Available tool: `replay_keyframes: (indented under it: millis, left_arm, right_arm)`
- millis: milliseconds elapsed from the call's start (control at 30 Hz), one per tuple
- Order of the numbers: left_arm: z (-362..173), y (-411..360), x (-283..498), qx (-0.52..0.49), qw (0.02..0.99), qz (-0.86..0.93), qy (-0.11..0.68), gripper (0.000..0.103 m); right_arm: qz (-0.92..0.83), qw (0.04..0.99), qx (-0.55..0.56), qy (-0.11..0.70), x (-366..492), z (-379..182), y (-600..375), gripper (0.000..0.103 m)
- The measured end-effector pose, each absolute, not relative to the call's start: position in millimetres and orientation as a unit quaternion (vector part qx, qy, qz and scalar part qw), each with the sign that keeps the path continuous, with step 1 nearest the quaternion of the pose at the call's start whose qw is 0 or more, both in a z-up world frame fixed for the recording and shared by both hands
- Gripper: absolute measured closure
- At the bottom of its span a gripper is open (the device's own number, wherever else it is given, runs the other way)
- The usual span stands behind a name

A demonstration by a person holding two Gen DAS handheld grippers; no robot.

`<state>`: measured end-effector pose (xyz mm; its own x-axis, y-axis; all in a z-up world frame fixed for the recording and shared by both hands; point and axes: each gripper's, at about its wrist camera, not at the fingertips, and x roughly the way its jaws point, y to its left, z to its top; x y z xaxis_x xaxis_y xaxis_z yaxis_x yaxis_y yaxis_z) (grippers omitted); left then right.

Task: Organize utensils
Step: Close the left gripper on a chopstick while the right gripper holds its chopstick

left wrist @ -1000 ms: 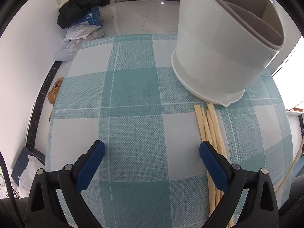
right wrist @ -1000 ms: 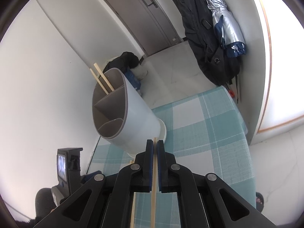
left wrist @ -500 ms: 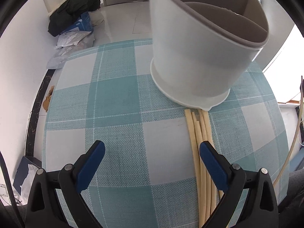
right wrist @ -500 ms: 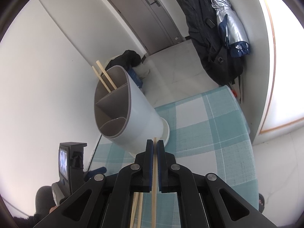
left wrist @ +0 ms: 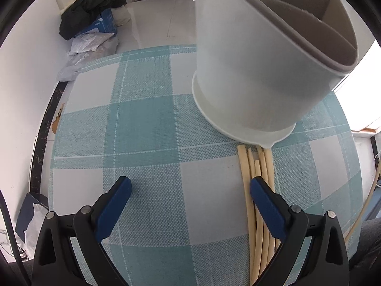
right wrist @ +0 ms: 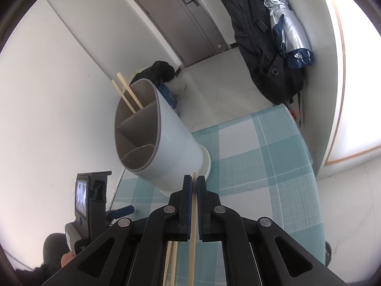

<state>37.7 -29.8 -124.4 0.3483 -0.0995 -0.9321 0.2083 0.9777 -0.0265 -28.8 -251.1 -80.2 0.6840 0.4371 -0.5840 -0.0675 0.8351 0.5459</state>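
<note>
A white utensil holder [left wrist: 262,66] with grey inner dividers stands on the teal checked tablecloth [left wrist: 142,124]. Several pale wooden chopsticks [left wrist: 257,190] lie in a bundle in front of its base. My left gripper [left wrist: 190,188] is open and empty low over the cloth, its right finger over the bundle. In the right wrist view my right gripper [right wrist: 194,181] is shut on one chopstick [right wrist: 192,238] and holds it above the table, near the holder [right wrist: 157,138]. Two chopsticks [right wrist: 127,93] stand in the holder's far compartment.
The table's edges curve away at left and right. On the floor beyond lie a dark bag and plastic packets [left wrist: 92,26]. A closed door [right wrist: 181,23], hanging coats and a folded umbrella [right wrist: 288,35] are behind. The left gripper's body [right wrist: 90,202] shows at the lower left.
My left gripper has moved toward the holder and to the right, so more chopsticks show by its right finger. My right gripper has risen slightly with its chopstick, still shut.
</note>
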Motion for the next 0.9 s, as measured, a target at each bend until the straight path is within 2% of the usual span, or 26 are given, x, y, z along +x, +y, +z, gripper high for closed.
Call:
replay_keyframes:
  millis: [367, 500, 700, 733, 767, 800, 833, 867, 900]
  left_arm:
    - [-125.5, -21.4, 40.9, 0.054, 0.812, -0.069, 0.577, 0.006]
    - [-121.9, -18.4, 42.6, 0.045, 0.811, -0.069, 0.580, 0.024]
    - [-122.7, -26.1, 51.7, 0.039, 0.812, -0.059, 0.580, 0.026]
    - [-122.0, -29.4, 52.4, 0.037, 0.813, -0.061, 0.578, 0.031]
    - [-120.2, -32.1, 52.1, 0.037, 0.814, -0.063, 0.576, 0.044]
    - [-118.1, -35.2, 50.2, 0.040, 0.815, -0.066, 0.574, 0.062]
    - [-116.5, -37.3, 48.8, 0.041, 0.814, -0.068, 0.575, 0.074]
    - [-115.4, -39.2, 47.4, 0.039, 0.812, -0.069, 0.578, 0.097]
    - [-115.7, -41.4, 46.1, 0.037, 0.810, -0.067, 0.582, 0.099]
  right_arm:
    - [0.139, 0.883, 0.251, 0.372, -28.5, -81.3, -251.9, 0.100]
    - [0.141, 0.883, 0.249, 0.371, -29.0, -80.2, -250.3, 0.100]
    - [0.143, 0.885, 0.243, 0.370, -29.1, -78.5, -247.7, 0.100]
    - [0.143, 0.886, 0.243, 0.369, -29.1, -78.4, -248.3, 0.100]
    - [0.142, 0.886, 0.243, 0.369, -29.2, -78.4, -248.8, 0.100]
    - [0.142, 0.886, 0.244, 0.369, -29.2, -78.7, -249.5, 0.100]
    - [0.141, 0.886, 0.244, 0.369, -29.1, -78.7, -250.2, 0.100]
    - [0.140, 0.886, 0.245, 0.369, -29.0, -78.7, -250.4, 0.100]
    - [0.140, 0.885, 0.245, 0.370, -29.0, -78.6, -250.3, 0.100]
